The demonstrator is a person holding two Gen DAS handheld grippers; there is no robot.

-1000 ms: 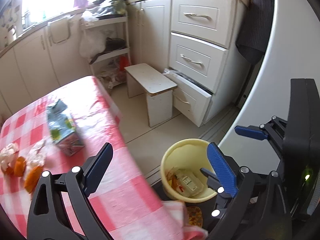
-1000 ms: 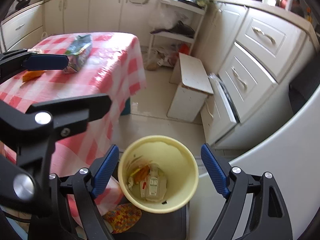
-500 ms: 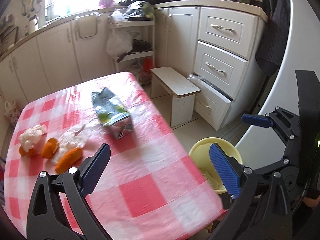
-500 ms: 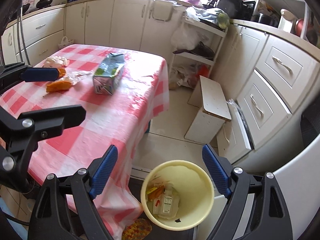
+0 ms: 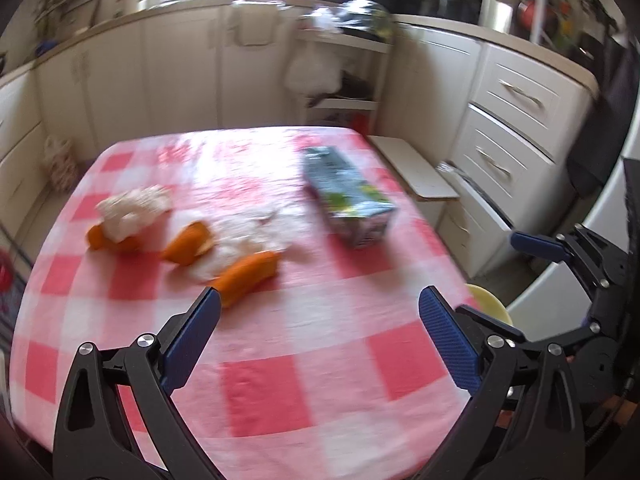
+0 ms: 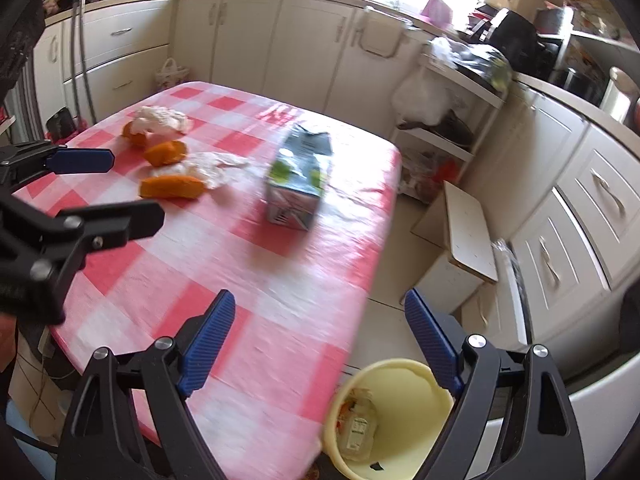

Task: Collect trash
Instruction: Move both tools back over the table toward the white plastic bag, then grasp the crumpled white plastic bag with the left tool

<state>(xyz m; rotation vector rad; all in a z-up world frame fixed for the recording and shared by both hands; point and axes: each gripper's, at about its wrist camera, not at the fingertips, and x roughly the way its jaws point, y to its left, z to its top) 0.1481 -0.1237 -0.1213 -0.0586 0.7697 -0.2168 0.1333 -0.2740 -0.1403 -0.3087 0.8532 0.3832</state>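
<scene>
The trash lies on the red-and-white checked table (image 5: 304,332): three orange peel pieces (image 5: 248,276), two crumpled white tissues (image 5: 132,208) among them, and a carton (image 5: 348,196) on its side, a little apart toward the table's right edge. The yellow bin (image 6: 404,412) stands on the floor just beside the table's near corner, with packaging already in its bottom. The left gripper (image 5: 320,316) hangs over the near half of the table with its blue pads spread wide and nothing between them; its left pad tip sits just in front of the nearest peel, whether touching cannot be told. The right gripper (image 6: 320,320) is likewise spread wide and empty, straddling the table edge above the bin. Only the right wrist view looks down into the bin and shows its contents; the left wrist view catches just a sliver of its rim (image 5: 488,304) past the table edge. Each view shows the other gripper at its side, also spread. A small white stool (image 6: 468,232) stands beyond the table, near the drawers (image 6: 580,216)
</scene>
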